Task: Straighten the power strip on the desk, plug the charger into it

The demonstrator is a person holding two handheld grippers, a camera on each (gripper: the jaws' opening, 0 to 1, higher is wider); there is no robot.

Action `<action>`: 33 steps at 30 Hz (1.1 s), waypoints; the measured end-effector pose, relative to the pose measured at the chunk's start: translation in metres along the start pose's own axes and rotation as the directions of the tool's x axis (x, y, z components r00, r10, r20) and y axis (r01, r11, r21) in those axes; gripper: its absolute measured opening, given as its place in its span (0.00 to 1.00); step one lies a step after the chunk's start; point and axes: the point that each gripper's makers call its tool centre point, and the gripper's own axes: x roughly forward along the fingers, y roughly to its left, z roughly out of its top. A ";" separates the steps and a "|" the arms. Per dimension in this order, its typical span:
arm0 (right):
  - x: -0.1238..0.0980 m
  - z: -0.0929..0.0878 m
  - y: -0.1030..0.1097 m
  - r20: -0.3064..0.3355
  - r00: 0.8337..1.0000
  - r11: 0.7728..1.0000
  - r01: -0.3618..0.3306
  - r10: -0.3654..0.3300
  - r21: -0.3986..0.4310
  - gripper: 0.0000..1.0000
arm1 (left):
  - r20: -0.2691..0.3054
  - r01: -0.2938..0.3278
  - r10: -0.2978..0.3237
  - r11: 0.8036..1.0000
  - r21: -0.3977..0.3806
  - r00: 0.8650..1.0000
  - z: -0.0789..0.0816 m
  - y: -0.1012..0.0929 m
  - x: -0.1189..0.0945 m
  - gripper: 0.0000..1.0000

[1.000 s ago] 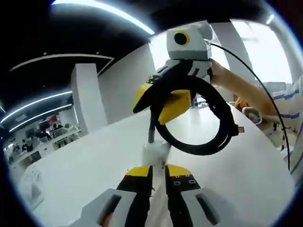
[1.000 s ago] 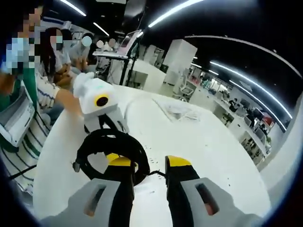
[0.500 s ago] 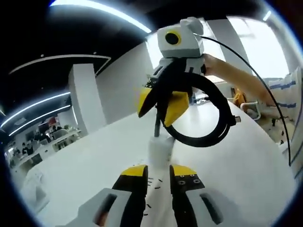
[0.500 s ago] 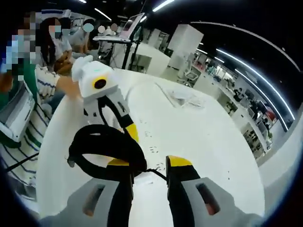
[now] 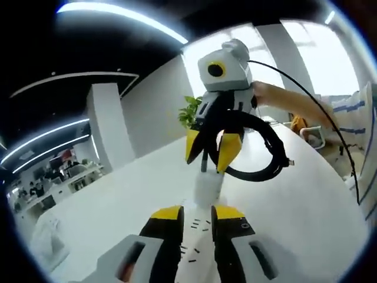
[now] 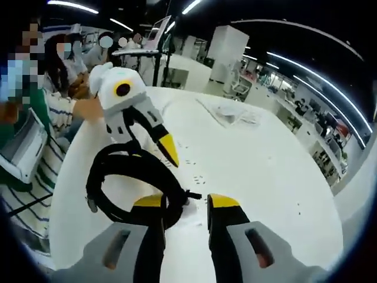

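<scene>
White against white: made out a white block (image 5: 206, 187) just beyond the tips of the left gripper (image 5: 197, 213), low over the white desk (image 5: 118, 206). Could not tell whether it was the power strip or the charger, nor whether the yellow-tipped jaws actually pinched it. Saw only white in the gap between them, flecked with small dark marks. Traced a thin grey stalk (image 5: 204, 162) from the top of the block straight up between the parted yellow tips of the right gripper (image 5: 211, 154), which reached in from above. Found a black cable coil (image 5: 265, 147) hanging in a loose ring behind and beside those tips, clear of the desk, with a small connector (image 5: 288, 163) sticking out at its far side.

From the right gripper view, saw the coil ringed round one jaw of the right gripper, with a strand and a short black stub lying in the gap. Noted those jaws standing apart, but could not tell whether they bore on the cable or merely carried it hooked. Spotted the left gripper pointing down at the desk just past the coil, gripped by a person's hand (image 6: 88, 109).

Farther out, picked out a striped sleeve (image 5: 356, 115), a leafy green plant (image 5: 189, 111) and a white pillar (image 5: 106, 124). Also noticed a crumpled clear wrapper (image 6: 227, 112) lying on the far part of the desk, with seated people (image 6: 62, 62) past its edge.
</scene>
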 end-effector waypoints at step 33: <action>0.023 -0.009 0.015 -0.297 0.955 0.935 -0.107 0.002 -0.338 0.24 | -0.039 -0.041 0.042 0.999 0.009 0.998 -0.006 0.031 -0.016 0.20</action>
